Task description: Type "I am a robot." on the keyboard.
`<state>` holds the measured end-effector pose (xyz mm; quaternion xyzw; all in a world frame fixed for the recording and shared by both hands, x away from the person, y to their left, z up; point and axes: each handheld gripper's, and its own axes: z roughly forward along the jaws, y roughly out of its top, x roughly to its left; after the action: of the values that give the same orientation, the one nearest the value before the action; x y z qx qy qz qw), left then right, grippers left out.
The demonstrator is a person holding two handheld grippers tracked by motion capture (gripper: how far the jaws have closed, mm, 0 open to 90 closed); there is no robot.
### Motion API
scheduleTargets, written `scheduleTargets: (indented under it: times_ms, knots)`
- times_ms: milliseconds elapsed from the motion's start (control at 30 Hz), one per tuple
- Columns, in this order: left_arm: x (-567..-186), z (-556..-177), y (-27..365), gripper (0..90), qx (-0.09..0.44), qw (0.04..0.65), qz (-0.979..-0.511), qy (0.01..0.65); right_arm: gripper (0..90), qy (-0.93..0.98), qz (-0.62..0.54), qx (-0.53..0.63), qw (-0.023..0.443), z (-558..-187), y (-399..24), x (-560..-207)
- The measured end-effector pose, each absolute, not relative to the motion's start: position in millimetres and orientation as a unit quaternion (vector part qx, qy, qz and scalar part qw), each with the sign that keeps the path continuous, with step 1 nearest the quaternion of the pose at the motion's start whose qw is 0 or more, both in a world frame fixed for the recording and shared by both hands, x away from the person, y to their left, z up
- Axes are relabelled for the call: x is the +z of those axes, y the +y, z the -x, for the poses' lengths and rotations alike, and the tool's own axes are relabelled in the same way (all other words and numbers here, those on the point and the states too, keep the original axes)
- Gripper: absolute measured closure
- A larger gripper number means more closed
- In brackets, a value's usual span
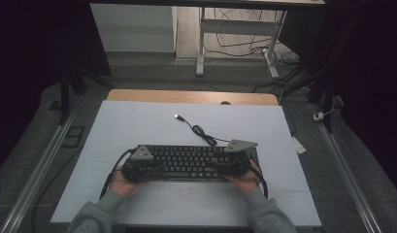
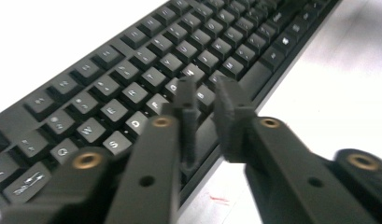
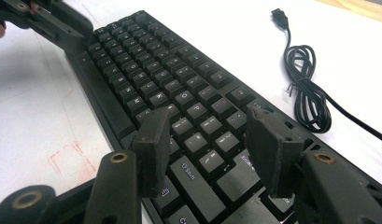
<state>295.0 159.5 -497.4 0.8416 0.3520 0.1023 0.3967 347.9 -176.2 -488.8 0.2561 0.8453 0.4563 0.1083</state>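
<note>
A black keyboard (image 1: pixel 186 162) lies flat on the white mat, its keys facing up. Its black cable (image 1: pixel 201 131) runs off to the back in a small coil and ends in a loose USB plug (image 1: pixel 177 116). My left gripper (image 1: pixel 155 167) is over the keyboard's left end. In the left gripper view its jaws (image 2: pixel 207 88) stand a narrow gap apart above the letter keys (image 2: pixel 146 70), with nothing between them. My right gripper (image 1: pixel 230 167) is over the keyboard's right end. Its jaws (image 3: pixel 205 126) stand wide apart above the keys near Shift (image 3: pixel 193 170), holding nothing.
The white mat (image 1: pixel 138 121) covers the table, and a wooden edge (image 1: pixel 186 95) shows at the back. The coiled cable (image 3: pixel 305 93) lies just behind the keyboard's right end. Faint red marks (image 3: pixel 69 158) are on the mat in front of the keyboard. Table legs and wires stand beyond on the floor.
</note>
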Motion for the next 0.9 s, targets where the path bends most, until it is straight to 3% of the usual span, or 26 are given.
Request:
scheduleTargets:
  times_ms: [300,900]
  knots:
    - [-495,-296,171,53.1,0.096,0.400,-0.831,0.374,50.5,0.839,-0.271,0.458,0.114,-344,-190,-490]
    - [-493,-300,186,36.1,0.118,0.386,-0.810,0.425,50.3,0.830,-0.289,0.460,0.125,-334,-220,-490]
